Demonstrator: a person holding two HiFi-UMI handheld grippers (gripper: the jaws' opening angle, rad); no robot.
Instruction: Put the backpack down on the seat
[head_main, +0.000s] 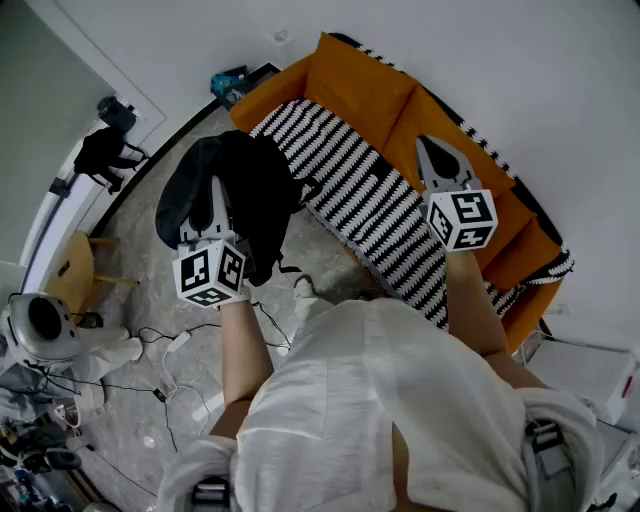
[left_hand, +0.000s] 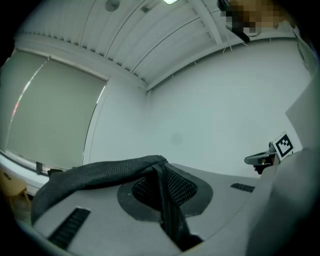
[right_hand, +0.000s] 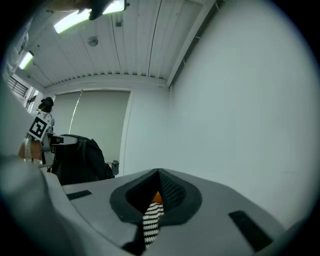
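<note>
Plainly, both grippers reach forward and level. The left gripper (head_main: 212, 215) has its fingers clamped on the mesh strap (left_hand: 100, 175) of the black backpack (head_main: 250, 180). The backpack hangs over the floor (head_main: 135, 255) at ten o'clock, beside the sofa (head_main: 360, 90) and its striped cover (head_main: 370, 200). The right gripper (head_main: 440, 160), at one o'clock over the seat, has its fingers closed on nothing. In the head view the bag buries the left fingertips.

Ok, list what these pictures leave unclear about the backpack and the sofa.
- Backpack body: the left gripper view shows only its strap; the rest falls outside the frame.
- Its height above the floor: the head view looks steeply down, so it cannot be told.
- Sofa, near end: head view, behind the person's right arm.
- Seat, right gripper view: only a sliver of striped throw shows between the jaws.
</note>
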